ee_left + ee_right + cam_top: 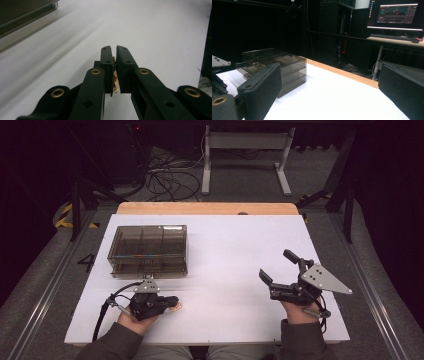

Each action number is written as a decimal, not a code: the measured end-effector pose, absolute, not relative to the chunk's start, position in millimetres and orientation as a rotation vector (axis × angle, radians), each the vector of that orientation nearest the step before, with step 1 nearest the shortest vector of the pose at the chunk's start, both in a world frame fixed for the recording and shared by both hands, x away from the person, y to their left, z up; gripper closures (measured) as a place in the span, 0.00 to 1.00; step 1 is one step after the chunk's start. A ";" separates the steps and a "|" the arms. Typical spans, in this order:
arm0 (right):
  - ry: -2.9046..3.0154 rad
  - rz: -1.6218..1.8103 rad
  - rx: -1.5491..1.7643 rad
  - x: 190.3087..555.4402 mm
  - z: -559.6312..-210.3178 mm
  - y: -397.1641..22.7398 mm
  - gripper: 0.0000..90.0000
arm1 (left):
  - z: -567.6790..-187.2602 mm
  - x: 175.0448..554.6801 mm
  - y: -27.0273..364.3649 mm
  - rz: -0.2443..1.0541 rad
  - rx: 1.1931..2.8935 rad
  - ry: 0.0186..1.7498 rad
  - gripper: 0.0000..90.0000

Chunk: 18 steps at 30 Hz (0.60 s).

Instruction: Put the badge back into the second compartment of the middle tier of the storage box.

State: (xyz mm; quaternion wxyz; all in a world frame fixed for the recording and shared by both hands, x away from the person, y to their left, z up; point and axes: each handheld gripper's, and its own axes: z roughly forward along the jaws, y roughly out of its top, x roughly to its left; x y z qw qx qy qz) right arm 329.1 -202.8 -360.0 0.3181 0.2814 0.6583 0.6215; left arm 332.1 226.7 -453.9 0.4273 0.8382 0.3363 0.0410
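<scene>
Nearest the person, the left gripper (172, 304) lies low over the white desk (225, 250), its jaws drawn together on a small gold-coloured metal piece (115, 81). The left gripper view shows that piece pinched edge-on between the pads, thin and flat; its exact kind is too small to tell. In the high view a little of it peeks out beyond the jaw tips (176, 307), just above the desk surface. A tight, tip-end hold like this probably suits a thin part that would slip from a looser grasp.

To the other side, the right gripper (280, 267) is held off the desk with its jaws spread wide and nothing between them, likely kept free to help.

Farther off, past the left gripper, stands a smoky transparent compartment box (148, 250) with dividers inside. The right gripper view shows it (287, 67) as a stacked, drawer-like unit. It appears the likely destination or source for the small piece.

Beyond the desk's wooden edge (207, 208) is a dark floor with cables (167, 180).
</scene>
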 end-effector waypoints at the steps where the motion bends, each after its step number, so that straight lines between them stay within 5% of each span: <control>1: 1.733 1.634 0.742 329.1 -360.0 -202.8 0.07 | -453.8 331.5 226.6 0.100 2.094 0.839 0.94; 18: 1.732 1.634 0.740 328.9 -360.1 -202.6 0.07 | -448.1 323.3 222.9 0.201 2.107 0.752 0.97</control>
